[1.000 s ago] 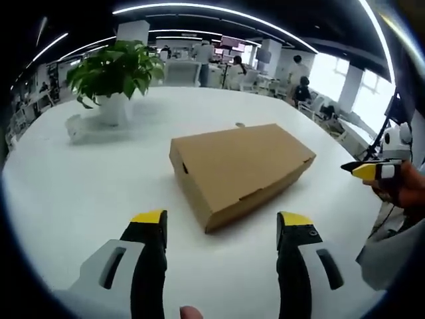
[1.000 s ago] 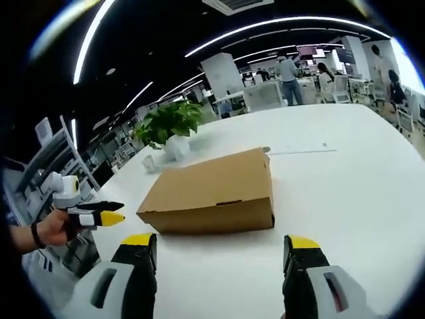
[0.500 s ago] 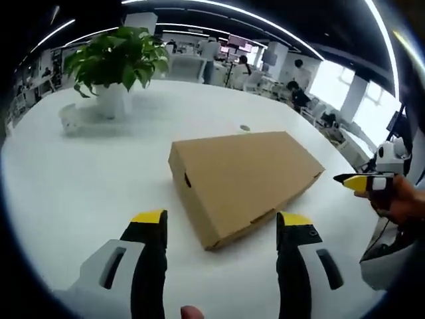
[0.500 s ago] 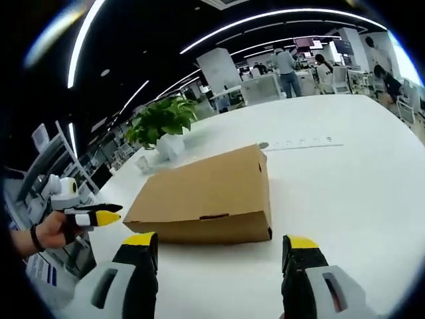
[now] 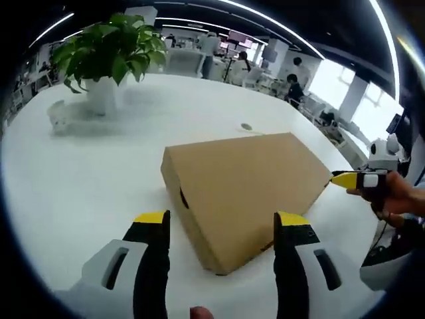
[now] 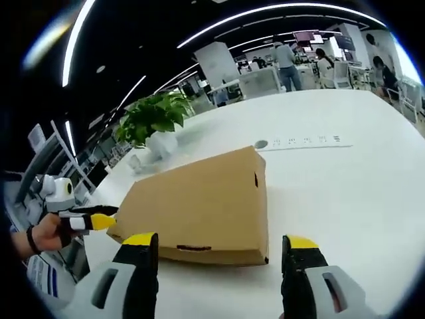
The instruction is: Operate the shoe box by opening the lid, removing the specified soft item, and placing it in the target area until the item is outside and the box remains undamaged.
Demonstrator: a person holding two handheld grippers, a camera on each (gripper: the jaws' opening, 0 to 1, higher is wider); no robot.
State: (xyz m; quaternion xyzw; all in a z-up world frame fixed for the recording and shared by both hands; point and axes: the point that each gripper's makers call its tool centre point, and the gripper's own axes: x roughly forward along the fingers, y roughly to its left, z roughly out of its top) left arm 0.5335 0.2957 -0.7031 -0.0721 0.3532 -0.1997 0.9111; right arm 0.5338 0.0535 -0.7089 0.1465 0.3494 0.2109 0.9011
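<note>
approach to the closed shoe box, lid not yet lifted

left gripper (image 5: 217, 229): jaws spread wide, nothing between them, hovering low over the table with the near corner of the shoe box (image 5: 249, 183) framed in the gap. no contact visible. the same gripper appears at the left edge of the right gripper view (image 6: 93, 219), held in a hand (image 6: 45, 234), its yellow tip at or just short of the box's far corner; cannot tell whether it touches.

right gripper (image 6: 219, 247): jaws also parted and empty, aimed at the long front side of the box, where a small tab slot sits low in the wall. in the left gripper view its yellow tip (image 5: 348, 179) comes in from the right, just beside the box's right corner.

the box is plain brown cardboard, lid down and flush, lying flat on the white table (image 5: 80, 179). the soft item is presumably inside; nothing of it is visible. no marked target area can be made out.

beyond the box: a potted plant (image 5: 106, 56) in a white pot, well apart, and a small round disc (image 5: 246, 126) set in the tabletop. office desks and people far behind.

judgement: step in hand is closing in on the box, opening not begun. next move calls for one gripper to steady the base while the other catches the lid's front edge and raises it gently, so the cardboard does not crease or tear.
</note>
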